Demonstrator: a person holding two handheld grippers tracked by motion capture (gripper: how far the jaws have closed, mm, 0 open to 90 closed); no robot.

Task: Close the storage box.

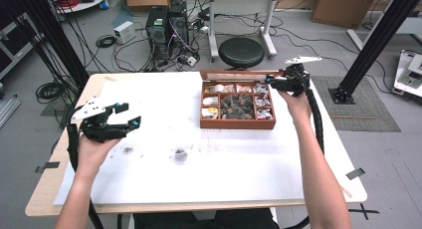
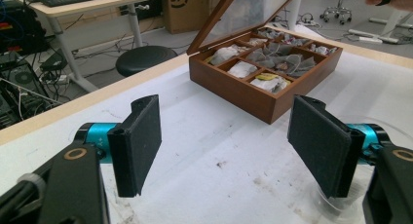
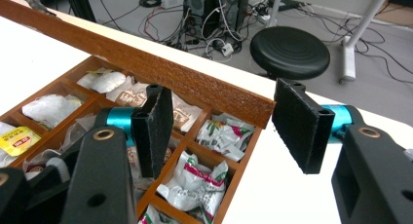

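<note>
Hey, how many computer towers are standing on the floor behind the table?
2. The first tower stands beyond the table's far edge; the second tower is right beside it, toward the stool. Others may be hidden out of frame.

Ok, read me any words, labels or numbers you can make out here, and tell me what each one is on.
"SF": black logo on the cardboard box on the floor behind the table, partly cut off.
Yellow tea bag packet in the wooden tea box: red print, too small to read.
Green and red packets in the tea box: print too blurred to read.
Nothing else is readable.
</note>
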